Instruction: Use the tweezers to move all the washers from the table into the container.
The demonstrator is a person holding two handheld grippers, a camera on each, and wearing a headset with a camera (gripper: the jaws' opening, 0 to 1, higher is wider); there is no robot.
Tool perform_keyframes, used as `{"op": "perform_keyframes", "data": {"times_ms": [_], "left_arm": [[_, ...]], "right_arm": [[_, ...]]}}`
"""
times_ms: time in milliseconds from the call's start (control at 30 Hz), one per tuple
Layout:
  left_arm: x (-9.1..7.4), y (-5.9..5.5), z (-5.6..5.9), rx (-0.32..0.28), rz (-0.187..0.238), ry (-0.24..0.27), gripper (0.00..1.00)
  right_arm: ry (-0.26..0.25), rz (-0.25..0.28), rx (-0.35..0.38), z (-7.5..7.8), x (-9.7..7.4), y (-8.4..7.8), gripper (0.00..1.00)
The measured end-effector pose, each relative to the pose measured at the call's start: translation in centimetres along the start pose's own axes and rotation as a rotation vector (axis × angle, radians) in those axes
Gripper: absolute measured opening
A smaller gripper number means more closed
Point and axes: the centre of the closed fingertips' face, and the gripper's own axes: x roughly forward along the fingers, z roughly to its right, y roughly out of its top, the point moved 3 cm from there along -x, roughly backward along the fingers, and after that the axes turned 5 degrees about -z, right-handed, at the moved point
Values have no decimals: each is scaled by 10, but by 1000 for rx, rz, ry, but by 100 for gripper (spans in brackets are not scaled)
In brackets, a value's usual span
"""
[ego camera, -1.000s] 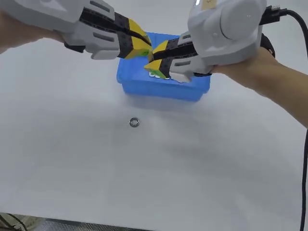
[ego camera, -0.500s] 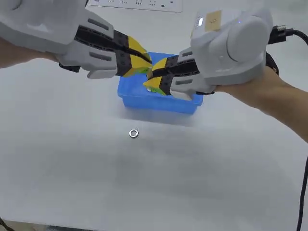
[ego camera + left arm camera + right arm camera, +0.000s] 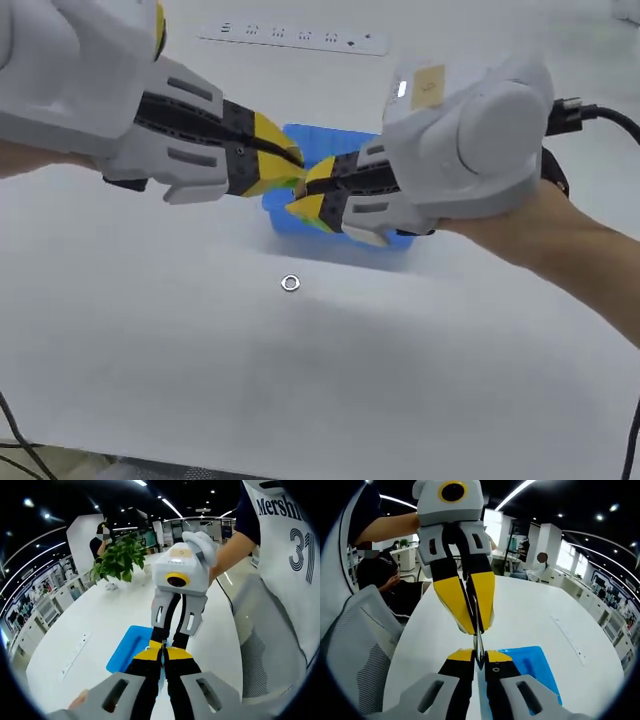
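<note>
My two grippers meet tip to tip above the blue container [image 3: 300,232], the left gripper [image 3: 291,170] coming from the left and the right gripper [image 3: 303,197] from the right. A thin metal pair of tweezers [image 3: 476,642] runs between them. The left gripper's yellow jaws are pressed on its upper part, and the right gripper [image 3: 479,659] is shut on its lower end. In the left gripper view the left gripper [image 3: 163,655] is shut, facing the other one. One small metal washer [image 3: 290,284] lies on the white table in front of the container.
A white power strip [image 3: 290,37] lies at the far edge of the table. A black cable [image 3: 600,115] trails from the right gripper. The container [image 3: 127,647] [image 3: 532,667] sits below the joined tips. A potted plant [image 3: 117,560] stands further back.
The head camera has shifted. Both grippers stay tip to tip, and their joined tips now sit nearer the container's front wall and the washer.
</note>
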Motion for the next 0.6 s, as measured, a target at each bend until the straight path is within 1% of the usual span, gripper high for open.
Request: {"op": "perform_keyframes", "data": {"times_ms": [67, 133, 167, 267, 367, 400, 500, 600], "left_arm": [[-3, -3, 5, -8, -2, 1, 6], [-4, -6, 8, -14, -6, 1, 6], [-5, -6, 9, -15, -6, 0, 6], [0, -8, 6, -35, -12, -1, 6], [3, -9, 8, -53, -15, -3, 6], [-3, -19, 26, -59, -14, -3, 6], [-3, -26, 36, -80, -17, -6, 6], [-1, -32, 40, -92, -25, -10, 6]], "right_arm": [[7, 0, -5, -8, 2, 1, 8], [15, 2, -2, -13, 4, 1, 8], [19, 4, 0, -16, 5, 1, 8], [31, 0, 9, -23, 9, -2, 8], [45, -5, 14, -30, 13, -5, 8], [54, -10, 16, -34, 14, -7, 8], [71, -18, 23, -40, 18, -12, 8], [81, -22, 33, -43, 22, -16, 8]]}}
